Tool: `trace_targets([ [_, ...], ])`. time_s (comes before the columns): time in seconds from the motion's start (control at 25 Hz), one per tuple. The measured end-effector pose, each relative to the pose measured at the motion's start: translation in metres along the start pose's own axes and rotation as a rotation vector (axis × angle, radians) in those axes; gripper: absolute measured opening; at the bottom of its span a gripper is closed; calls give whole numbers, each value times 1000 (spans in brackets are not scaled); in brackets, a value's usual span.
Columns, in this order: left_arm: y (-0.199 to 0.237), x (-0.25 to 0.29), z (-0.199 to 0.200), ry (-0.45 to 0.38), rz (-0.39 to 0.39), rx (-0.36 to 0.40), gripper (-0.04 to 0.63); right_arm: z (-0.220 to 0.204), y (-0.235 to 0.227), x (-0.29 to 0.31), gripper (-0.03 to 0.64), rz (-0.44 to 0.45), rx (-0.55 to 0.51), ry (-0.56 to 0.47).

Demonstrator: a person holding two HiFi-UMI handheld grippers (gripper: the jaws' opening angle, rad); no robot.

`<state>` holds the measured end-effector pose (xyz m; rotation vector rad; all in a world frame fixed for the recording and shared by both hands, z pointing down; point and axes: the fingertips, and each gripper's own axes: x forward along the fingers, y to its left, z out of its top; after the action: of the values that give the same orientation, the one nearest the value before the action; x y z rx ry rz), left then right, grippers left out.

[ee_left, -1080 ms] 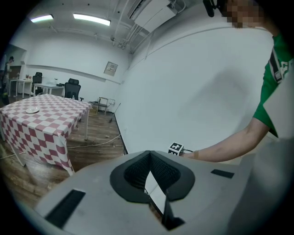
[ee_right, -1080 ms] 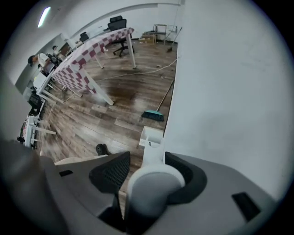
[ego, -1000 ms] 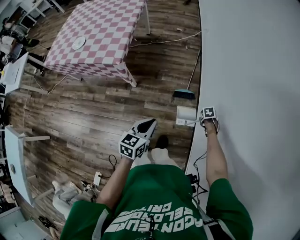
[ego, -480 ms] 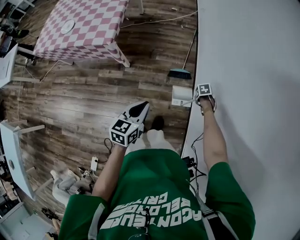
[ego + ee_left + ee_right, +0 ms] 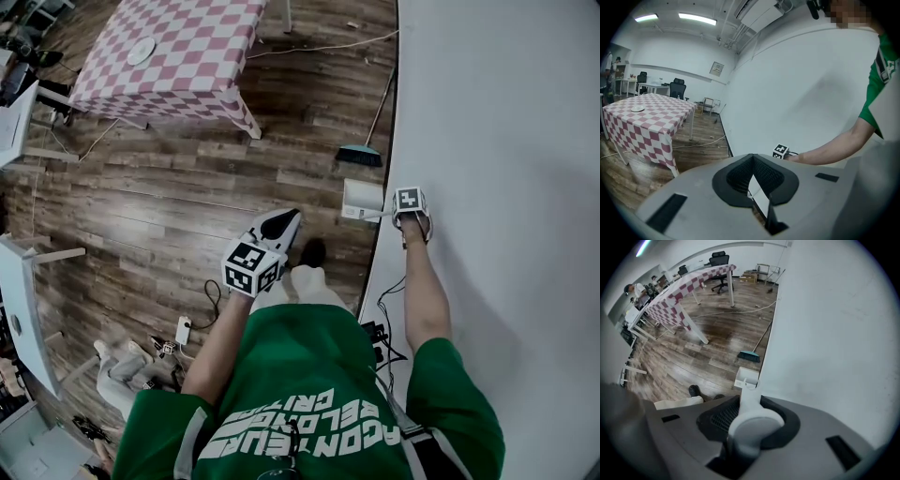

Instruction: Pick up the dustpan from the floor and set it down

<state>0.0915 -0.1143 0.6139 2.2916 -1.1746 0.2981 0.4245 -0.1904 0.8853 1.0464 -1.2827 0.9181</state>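
A white dustpan (image 5: 361, 199) stands on the wooden floor against the white wall, with its long handle (image 5: 751, 401) rising from it. My right gripper (image 5: 405, 214) points straight down over the handle's top. Its jaws are closing, and in the right gripper view (image 5: 752, 420) the handle's round end sits between the pads and touches them. The pan (image 5: 745, 379) shows below on the floor. My left gripper (image 5: 279, 225) hangs in front of my body, away from the dustpan. In the left gripper view (image 5: 752, 177) its pads meet with nothing held.
A teal broom (image 5: 359, 155) leans on the wall (image 5: 497, 141) just beyond the dustpan. A table with a pink checked cloth (image 5: 169, 56) stands further off. Cables (image 5: 211, 300) and small items lie on the floor at my left. My shoe (image 5: 312, 251) is near the pan.
The head view has shifted a little. Both grippers keep their places relative to the dustpan and my body, with the right one still over the handle by the wall.
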Motion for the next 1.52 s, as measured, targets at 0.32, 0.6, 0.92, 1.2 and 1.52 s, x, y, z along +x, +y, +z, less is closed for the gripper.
trace_targets([
  [0.32,24,-12,10,-28,23,-1,3,-11,1,-17,117,-34,10,-48],
  [0.6,33,-13,32,-73,16,13,3,15,-3,-70,117,-46,-46,-145],
  [0.92,39,-14,68,-152,7,34,3,51,-10,-184,117,-100,-76,-355],
  [1.2,48,-23,99,-212,26,56,3,75,-11,-290,117,-168,-123,-587],
  [1.52,49,-26,119,-247,40,86,3,83,-6,-387,117,-206,-126,-771],
])
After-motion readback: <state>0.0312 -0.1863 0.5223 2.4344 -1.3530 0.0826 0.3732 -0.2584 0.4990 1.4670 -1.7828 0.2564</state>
